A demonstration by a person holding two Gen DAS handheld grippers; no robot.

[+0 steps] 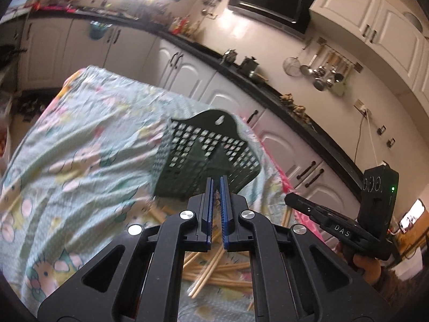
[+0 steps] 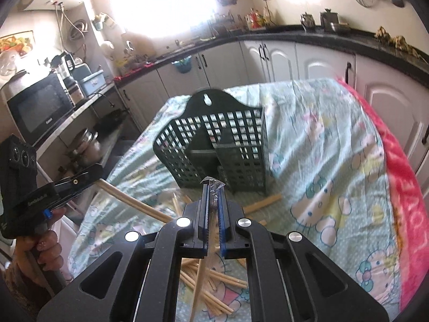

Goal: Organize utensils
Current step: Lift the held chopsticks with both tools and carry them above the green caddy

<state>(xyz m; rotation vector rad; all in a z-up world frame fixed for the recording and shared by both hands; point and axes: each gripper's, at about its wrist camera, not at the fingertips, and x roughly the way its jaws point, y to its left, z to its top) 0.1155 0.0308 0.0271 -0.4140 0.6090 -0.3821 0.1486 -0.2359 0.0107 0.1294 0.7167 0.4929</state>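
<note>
A dark green slotted utensil basket (image 1: 166,161) (image 2: 241,161) stands upright on the cloth-covered table, just beyond both grippers. My left gripper (image 1: 216,181) (image 2: 99,171) is shut on a wooden chopstick (image 2: 134,201), which juts sideways from its tips in the right wrist view. My right gripper (image 2: 213,187) (image 1: 288,200) is shut on a chopstick in a clear wrapper (image 2: 205,265) that hangs down between its fingers. Both grippers are held above a loose pile of wooden chopsticks (image 1: 214,268) (image 2: 214,276) lying on the cloth in front of the basket.
A pale green cartoon-print cloth (image 1: 80,147) (image 2: 321,161) covers the table, with a pink towel (image 2: 402,187) along its right edge. White cabinets under a black counter (image 1: 268,86) run behind. A microwave (image 2: 40,107) sits on a shelf to the left.
</note>
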